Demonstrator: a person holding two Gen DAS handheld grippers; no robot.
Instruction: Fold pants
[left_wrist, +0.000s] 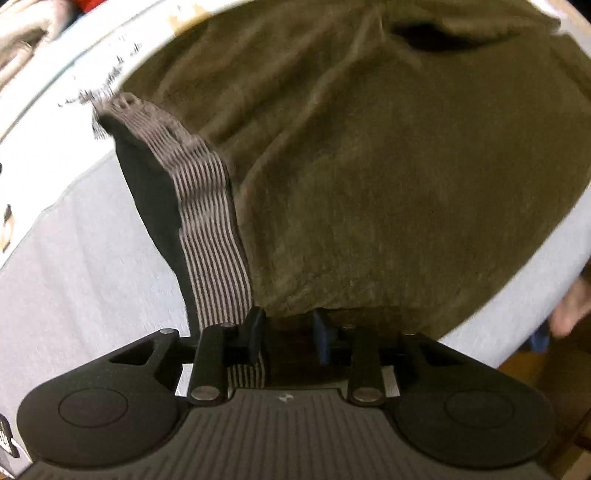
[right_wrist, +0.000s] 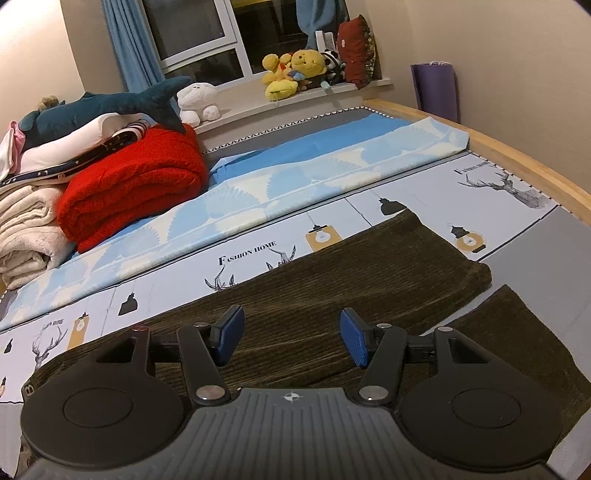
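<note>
Left hand-held gripper (left_wrist: 288, 334) clamped on pants (left_wrist: 369, 166) at waistband (left_wrist: 214, 221), fabric lifted, filling view 12 o'clock. Right hand-held gripper (right_wrist: 291, 338) w/ jaws apart, hovering over pants' legs on bed (right_wrist: 388, 206); red blanket (right_wrist: 133, 184) at 10 o'clock.

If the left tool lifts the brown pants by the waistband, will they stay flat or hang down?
The pants will probably hang and sag: the fabric already creases and drapes near the striped waistband, which the left tool seems to grip. The thick, ribbed-looking cloth likely resists slipping. The legs lie long on the bed, so they may drag.
</note>
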